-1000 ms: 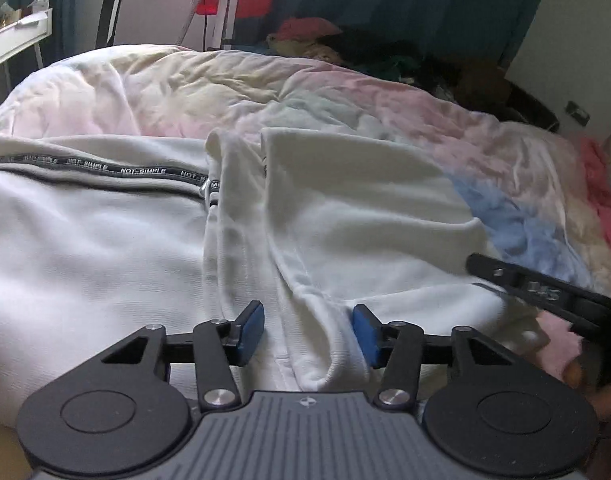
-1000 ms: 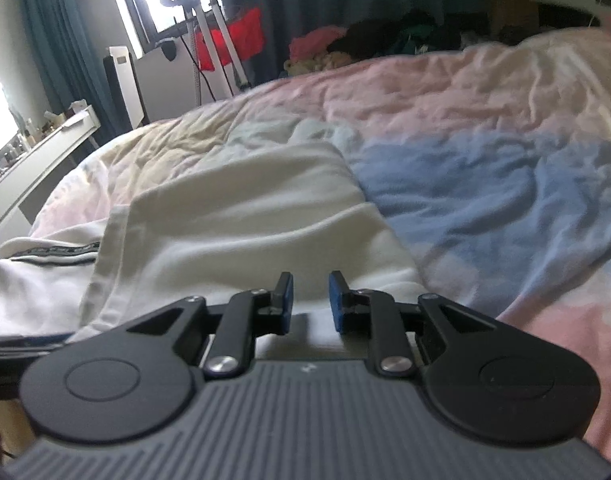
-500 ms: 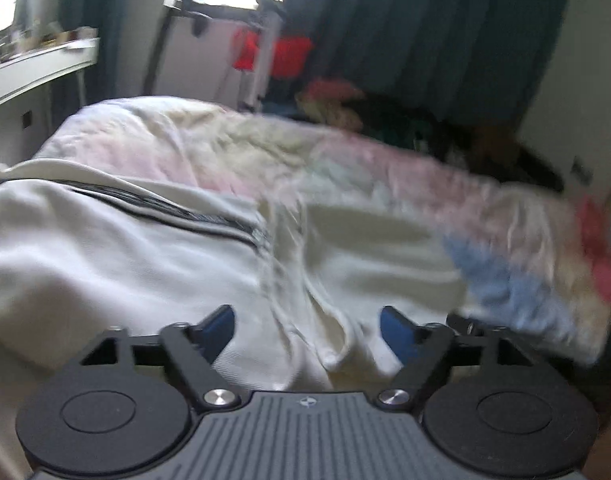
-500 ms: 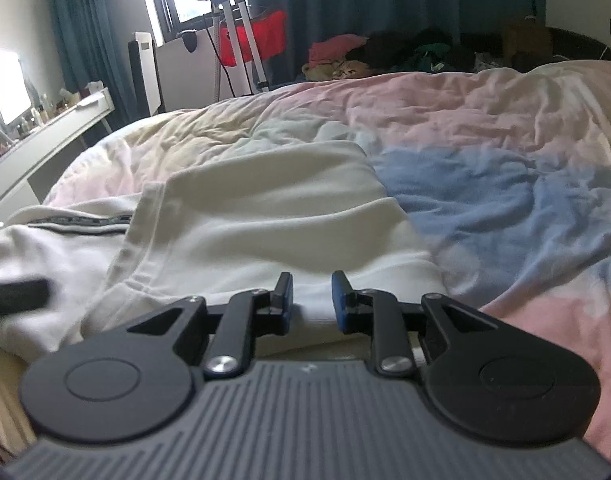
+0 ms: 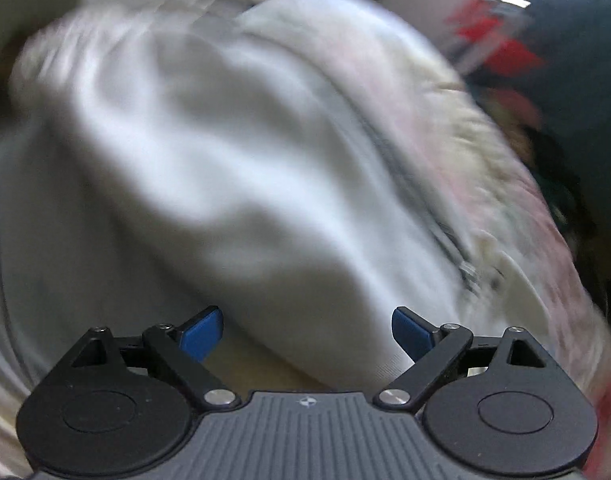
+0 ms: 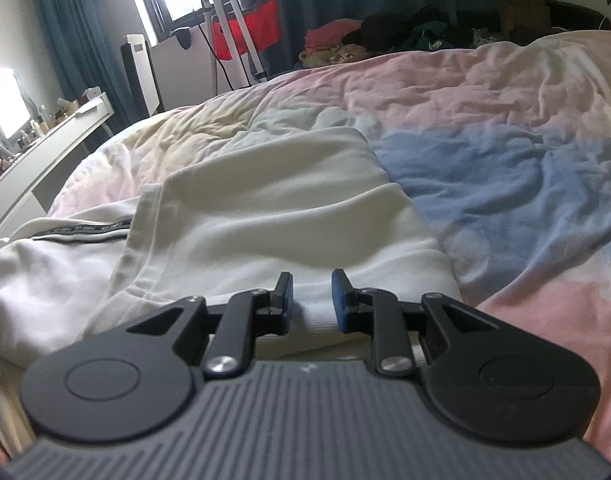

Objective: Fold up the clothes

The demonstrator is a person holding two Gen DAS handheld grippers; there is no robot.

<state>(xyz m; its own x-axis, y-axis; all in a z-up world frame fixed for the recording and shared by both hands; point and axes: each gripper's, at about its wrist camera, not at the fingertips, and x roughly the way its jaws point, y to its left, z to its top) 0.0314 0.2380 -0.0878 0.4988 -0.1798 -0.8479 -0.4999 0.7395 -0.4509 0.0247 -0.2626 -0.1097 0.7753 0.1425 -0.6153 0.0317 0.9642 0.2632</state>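
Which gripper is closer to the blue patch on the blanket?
Right. The right gripper sits over the white jacket's hem, with the blue patch just beyond on the blanket. The left gripper, jaws opening, faces blurred white cloth; no blue patch shows there.

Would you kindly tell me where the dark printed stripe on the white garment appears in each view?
Left wrist view: the dark printed stripe runs blurred and diagonal, right of centre.
Right wrist view: the stripe lies level at the left edge.
Shared landmark: the red cloth by the window.

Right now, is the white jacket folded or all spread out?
Partly folded: one side of the white jacket is flapped over onto itself on the blanket; the rest lies spread left.
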